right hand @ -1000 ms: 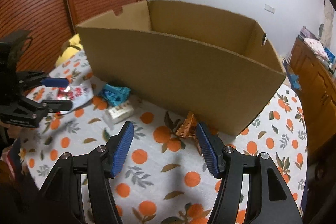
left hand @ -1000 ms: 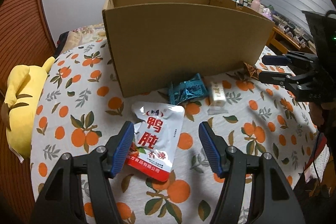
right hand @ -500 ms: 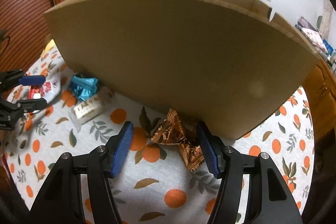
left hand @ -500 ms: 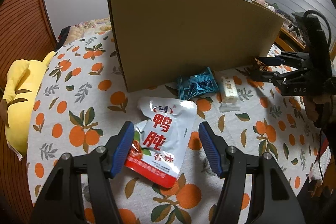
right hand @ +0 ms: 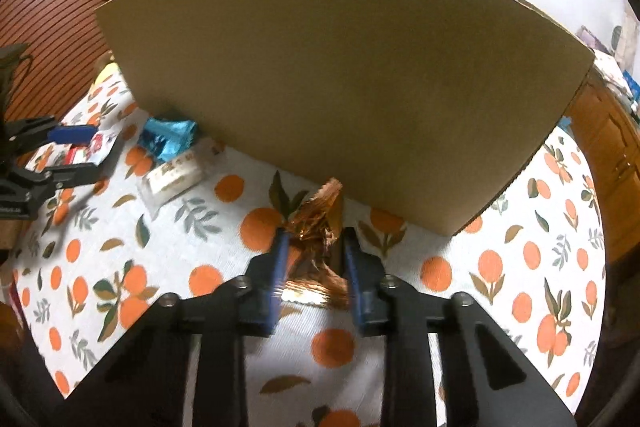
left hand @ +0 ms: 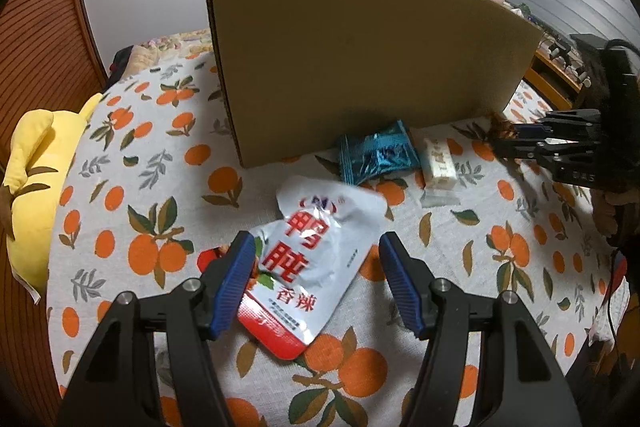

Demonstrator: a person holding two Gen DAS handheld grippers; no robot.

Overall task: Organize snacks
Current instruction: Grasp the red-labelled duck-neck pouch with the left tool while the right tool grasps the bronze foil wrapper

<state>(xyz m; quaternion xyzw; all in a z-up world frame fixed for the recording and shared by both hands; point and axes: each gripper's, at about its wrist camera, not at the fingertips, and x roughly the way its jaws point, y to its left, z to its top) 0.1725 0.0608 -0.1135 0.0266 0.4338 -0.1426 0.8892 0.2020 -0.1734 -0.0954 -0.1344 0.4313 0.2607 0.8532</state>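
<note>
In the right wrist view my right gripper (right hand: 314, 247) is closing its jaws on a crumpled copper foil snack (right hand: 318, 215), and the blue pads press its sides. The snack lies just in front of the cardboard box (right hand: 340, 75). My left gripper (left hand: 316, 247) is open above a white pouch with red lettering (left hand: 320, 219), which lies flat between its fingers. Against the box foot lie a blue foil packet (left hand: 376, 155) and a white bar packet (left hand: 440, 163). The left wrist view shows the right gripper (left hand: 520, 139) from the side. The box's inside is hidden.
Everything sits on a cloth printed with oranges (left hand: 160, 195). A yellow plush toy (left hand: 36, 163) lies at the cloth's left edge. Wooden slatted doors (right hand: 60, 7) stand behind, and a wooden cabinet (right hand: 612, 147) is on the right past the box.
My right gripper has come down and forward to the copper foil snack, and its jaws have gone from wide apart to closed against it. The left gripper has stayed over the white pouch.
</note>
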